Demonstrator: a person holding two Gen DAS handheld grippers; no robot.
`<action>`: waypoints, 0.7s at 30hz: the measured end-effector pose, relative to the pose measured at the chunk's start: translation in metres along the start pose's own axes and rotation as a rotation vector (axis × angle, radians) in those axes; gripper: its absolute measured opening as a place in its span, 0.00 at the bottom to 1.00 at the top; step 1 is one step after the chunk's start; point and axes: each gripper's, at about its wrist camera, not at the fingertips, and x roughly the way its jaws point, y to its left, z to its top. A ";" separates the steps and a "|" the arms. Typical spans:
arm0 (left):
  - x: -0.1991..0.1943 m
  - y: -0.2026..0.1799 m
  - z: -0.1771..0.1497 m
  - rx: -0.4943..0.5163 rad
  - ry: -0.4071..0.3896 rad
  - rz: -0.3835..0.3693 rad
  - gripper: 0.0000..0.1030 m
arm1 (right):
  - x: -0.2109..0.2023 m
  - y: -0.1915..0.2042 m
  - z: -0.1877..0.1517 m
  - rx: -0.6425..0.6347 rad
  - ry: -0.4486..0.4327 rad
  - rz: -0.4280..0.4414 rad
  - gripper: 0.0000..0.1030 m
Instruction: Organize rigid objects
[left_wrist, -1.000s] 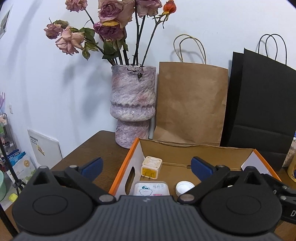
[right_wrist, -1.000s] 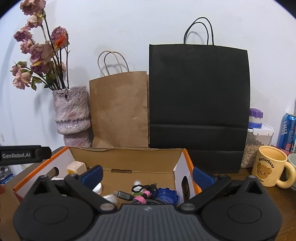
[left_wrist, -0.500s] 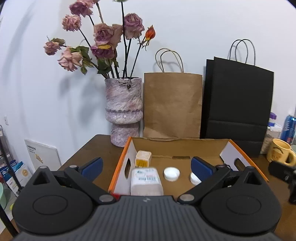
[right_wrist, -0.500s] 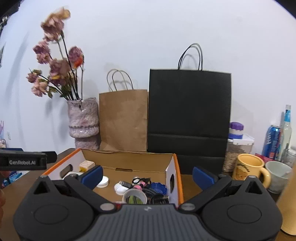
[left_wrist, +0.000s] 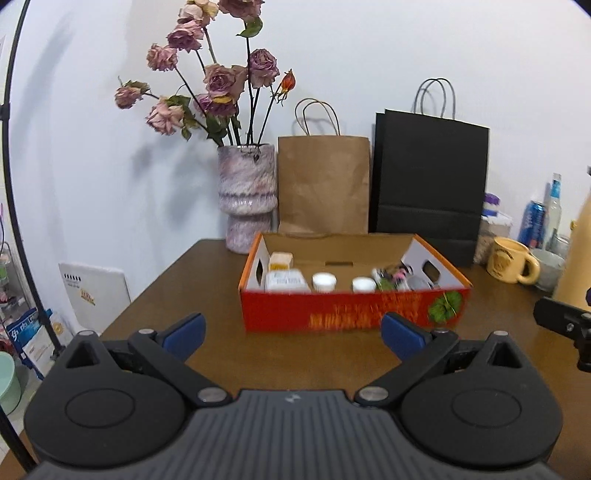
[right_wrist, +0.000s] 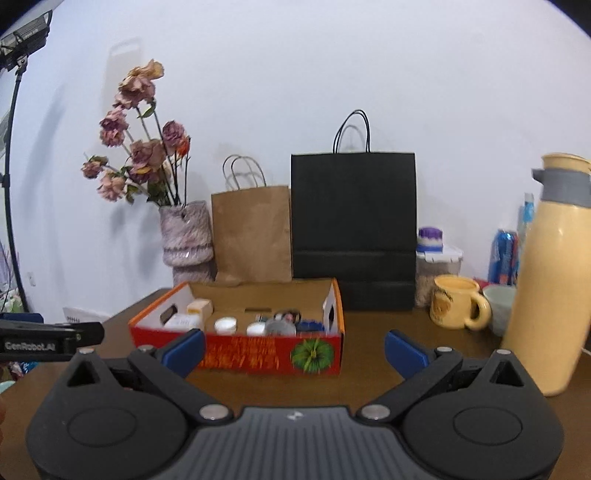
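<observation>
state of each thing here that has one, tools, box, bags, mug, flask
left tool: open, empty
right tool: open, empty
red cardboard box: open-topped, holding small items
brown paper bag: upright
black paper bag: upright
yellow ceramic mug: upright
cream thermos flask: upright, lid shut

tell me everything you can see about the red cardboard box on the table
The red cardboard box is a shallow, open-topped tray standing flat on the brown table. Its front wall is red with orange print and a green leafy picture at the right; its rims are orange, its inside plain brown, and the white end walls have handle cutouts. Inside lie small things, among them white caps and a cream cube. Neither gripper touches it.
</observation>
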 end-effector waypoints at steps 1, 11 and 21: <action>-0.007 0.001 -0.006 -0.001 0.006 -0.005 1.00 | -0.007 0.001 -0.006 0.000 0.010 0.000 1.00; -0.043 -0.002 -0.046 0.031 0.067 -0.035 1.00 | -0.046 0.007 -0.045 -0.012 0.078 0.001 1.00; -0.050 -0.001 -0.060 0.039 0.091 -0.042 1.00 | -0.054 0.015 -0.051 -0.031 0.088 0.010 1.00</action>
